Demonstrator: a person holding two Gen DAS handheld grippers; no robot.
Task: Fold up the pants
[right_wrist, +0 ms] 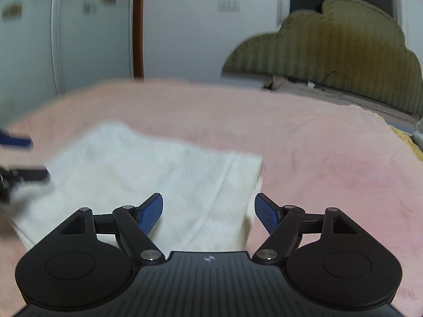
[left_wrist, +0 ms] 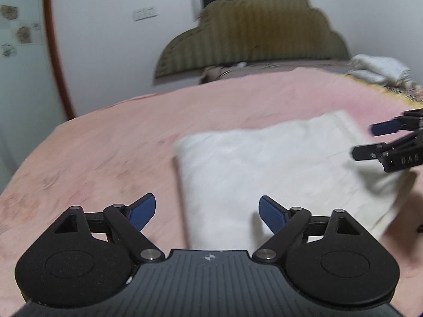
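Note:
The white pants (left_wrist: 277, 169) lie folded into a flat rectangle on the pink bedspread (left_wrist: 119, 142). My left gripper (left_wrist: 206, 212) is open and empty, held just above the bundle's near left edge. My right gripper (right_wrist: 208, 211) is open and empty above the near right edge of the pants (right_wrist: 158, 169). The right gripper also shows at the right edge of the left wrist view (left_wrist: 370, 140), open over the bundle's right side. The left gripper shows blurred at the left edge of the right wrist view (right_wrist: 29, 158), open.
An olive cloud-shaped headboard (left_wrist: 259, 31) stands at the far end of the bed. A pile of white cloth (left_wrist: 380, 70) lies at the far right. A white wall with a brown door frame (left_wrist: 53, 52) is on the left.

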